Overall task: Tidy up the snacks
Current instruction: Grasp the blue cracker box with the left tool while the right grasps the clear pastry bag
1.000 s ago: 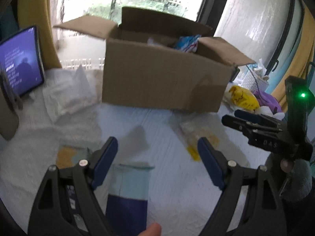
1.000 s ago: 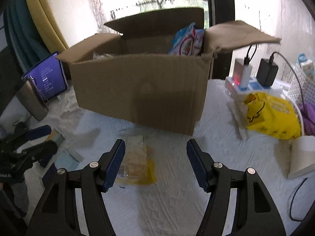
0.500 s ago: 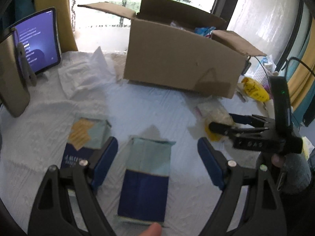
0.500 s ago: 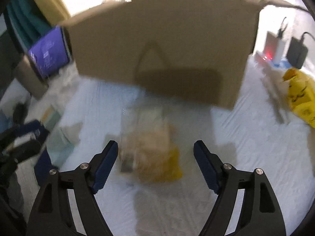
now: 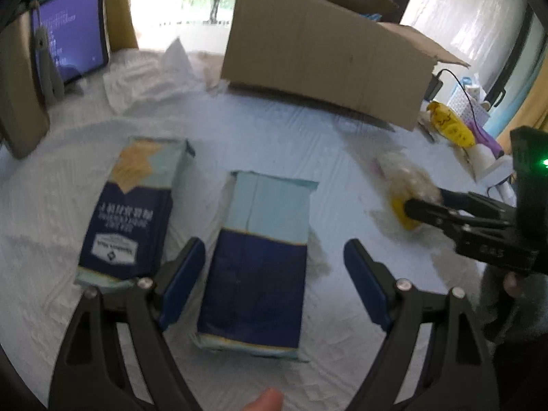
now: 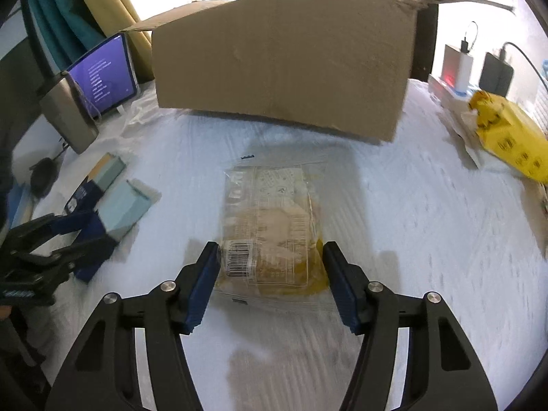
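Note:
Two blue-and-teal snack packets lie flat on the white cloth. The middle packet (image 5: 260,260) sits between the fingers of my open left gripper (image 5: 274,274), untouched by the pads. The other packet (image 5: 133,212) lies just left of it. In the right wrist view a clear snack bag (image 6: 270,226) with yellow contents lies in front of the cardboard box (image 6: 281,68). My right gripper (image 6: 272,270) straddles the bag's near end, and its jaws are closing, with the pads right at the bag's sides. The left gripper (image 6: 78,236) shows at the left edge.
The open cardboard box (image 5: 325,54) stands at the back with snacks inside. A lit tablet (image 6: 102,78) leans at the back left. A yellow bag (image 6: 507,137) and a power strip with chargers (image 6: 459,75) sit at the right. A fingertip (image 5: 267,400) shows at the bottom edge.
Both grippers have sunk toward the cloth. The left now frames the middle blue packet. The right's jaws widened, then narrowed around the clear bag, which looks much closer.

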Available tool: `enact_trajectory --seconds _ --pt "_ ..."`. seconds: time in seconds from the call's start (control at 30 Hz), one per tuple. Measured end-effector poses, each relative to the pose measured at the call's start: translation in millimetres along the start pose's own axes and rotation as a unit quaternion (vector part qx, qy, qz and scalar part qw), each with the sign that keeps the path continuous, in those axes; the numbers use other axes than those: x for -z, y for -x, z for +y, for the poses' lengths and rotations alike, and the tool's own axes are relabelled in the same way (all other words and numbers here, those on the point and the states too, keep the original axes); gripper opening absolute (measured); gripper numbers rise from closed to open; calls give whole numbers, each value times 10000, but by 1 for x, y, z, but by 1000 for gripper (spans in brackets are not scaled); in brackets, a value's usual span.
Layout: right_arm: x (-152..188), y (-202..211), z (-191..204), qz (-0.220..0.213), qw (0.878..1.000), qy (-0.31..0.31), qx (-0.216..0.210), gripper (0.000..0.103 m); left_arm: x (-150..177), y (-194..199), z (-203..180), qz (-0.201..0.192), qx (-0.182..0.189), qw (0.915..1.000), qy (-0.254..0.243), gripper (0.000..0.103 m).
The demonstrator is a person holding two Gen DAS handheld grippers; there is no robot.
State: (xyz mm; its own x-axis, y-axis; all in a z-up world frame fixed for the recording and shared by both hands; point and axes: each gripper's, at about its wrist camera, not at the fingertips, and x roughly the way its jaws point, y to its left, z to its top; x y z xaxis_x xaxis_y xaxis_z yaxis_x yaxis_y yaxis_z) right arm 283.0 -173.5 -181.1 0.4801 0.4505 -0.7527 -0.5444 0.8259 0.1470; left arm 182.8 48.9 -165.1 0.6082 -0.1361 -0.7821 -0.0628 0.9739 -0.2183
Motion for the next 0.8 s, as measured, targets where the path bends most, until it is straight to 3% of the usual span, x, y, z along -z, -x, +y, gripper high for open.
enact_trajectory --seconds 0.1,0.23,0.27,0.3,0.33,0.47,0.8 --pt "10 7 -4 -21 10000 -80 -16 65 0 -3 -6 26 -212 9996 -157 84" --pt "19 16 -8 -18 9999 -102 -77 64 4 -4 -13 13 -235 9990 -371 82" --pt "21 18 -9 -23 9999 -110 -107 64 6 -3 -14 1 -271 9987 -441 79" --pt "23 19 -9 -29 9998 -123 -133 64 8 -2 -18 -36 -379 9978 -542 62" --pt "25 22 -12 -38 9997 -146 -165 64 9 -1 -21 -46 -405 9973 -607 53" --pt "30 27 -16 -79 9993 -259 -262 64 19 1 -39 -43 -320 9949 -960 53" --pt "32 42 -21 -185 9990 -302 -260 62 22 11 -66 -82 48 9955 -947 52"
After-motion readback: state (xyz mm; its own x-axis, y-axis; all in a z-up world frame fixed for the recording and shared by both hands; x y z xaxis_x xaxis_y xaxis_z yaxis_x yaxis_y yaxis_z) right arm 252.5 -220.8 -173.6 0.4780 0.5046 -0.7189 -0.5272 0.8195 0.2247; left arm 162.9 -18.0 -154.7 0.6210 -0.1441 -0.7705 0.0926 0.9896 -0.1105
